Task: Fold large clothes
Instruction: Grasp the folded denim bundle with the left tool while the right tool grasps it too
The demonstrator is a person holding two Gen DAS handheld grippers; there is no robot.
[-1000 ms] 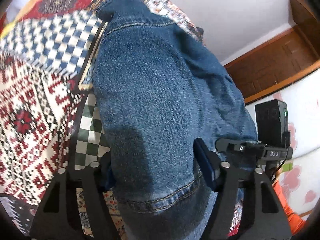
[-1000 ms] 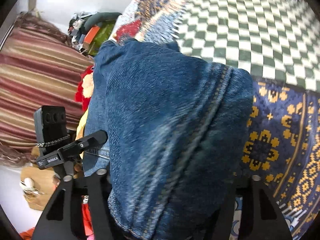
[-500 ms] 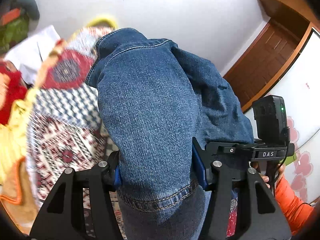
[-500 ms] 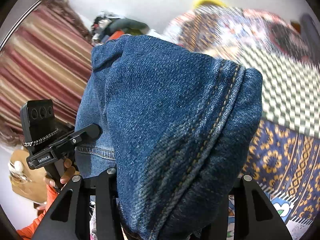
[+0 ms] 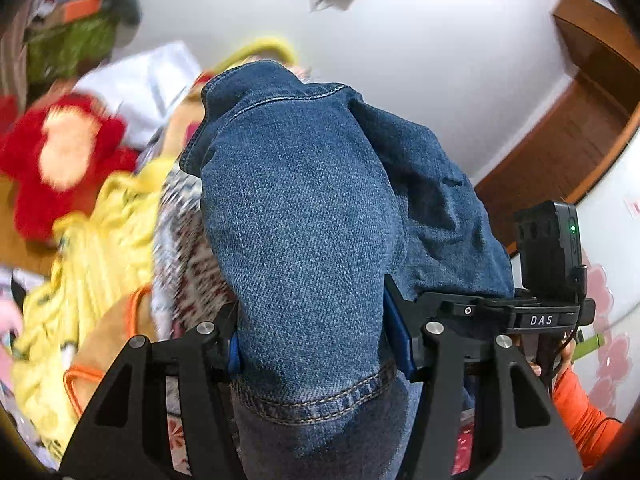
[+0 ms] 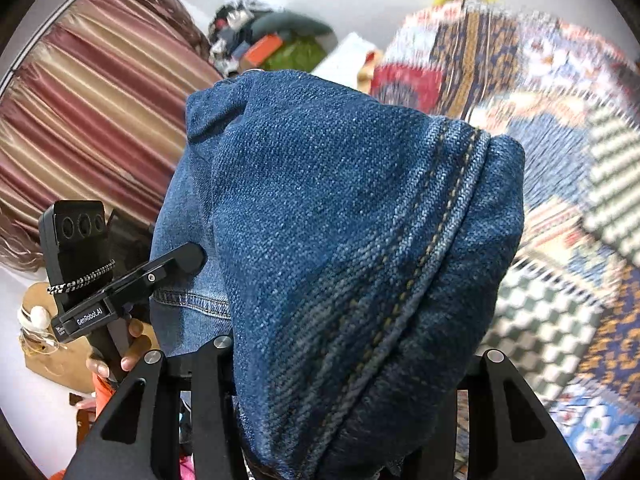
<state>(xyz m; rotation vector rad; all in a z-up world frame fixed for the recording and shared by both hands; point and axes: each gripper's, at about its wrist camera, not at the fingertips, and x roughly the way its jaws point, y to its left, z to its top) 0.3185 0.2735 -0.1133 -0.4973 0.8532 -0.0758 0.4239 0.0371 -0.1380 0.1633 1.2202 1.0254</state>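
Blue denim jeans (image 5: pixel 304 216) fill the middle of both views, lifted in the air and draped over the fingers. My left gripper (image 5: pixel 316 344) is shut on a hemmed edge of the jeans. My right gripper (image 6: pixel 344 364) is shut on another part of the jeans (image 6: pixel 340 220) with a double-stitched seam. The right gripper's body shows at the right of the left wrist view (image 5: pixel 548 312); the left gripper's body shows at the left of the right wrist view (image 6: pixel 88 280). Denim hides both sets of fingertips.
A patterned patchwork bedspread (image 6: pixel 552 168) lies below and right. A red plush toy (image 5: pixel 60 156) and yellow cloth (image 5: pixel 92 248) lie at the left. A striped curtain (image 6: pixel 92 120), white wall (image 5: pixel 400 48) and wooden door (image 5: pixel 560 152) surround the bed.
Both grippers have lifted and tilted upward with the jeans. The bedspread has dropped out of the left view; wall, toy and clutter now show behind the denim.
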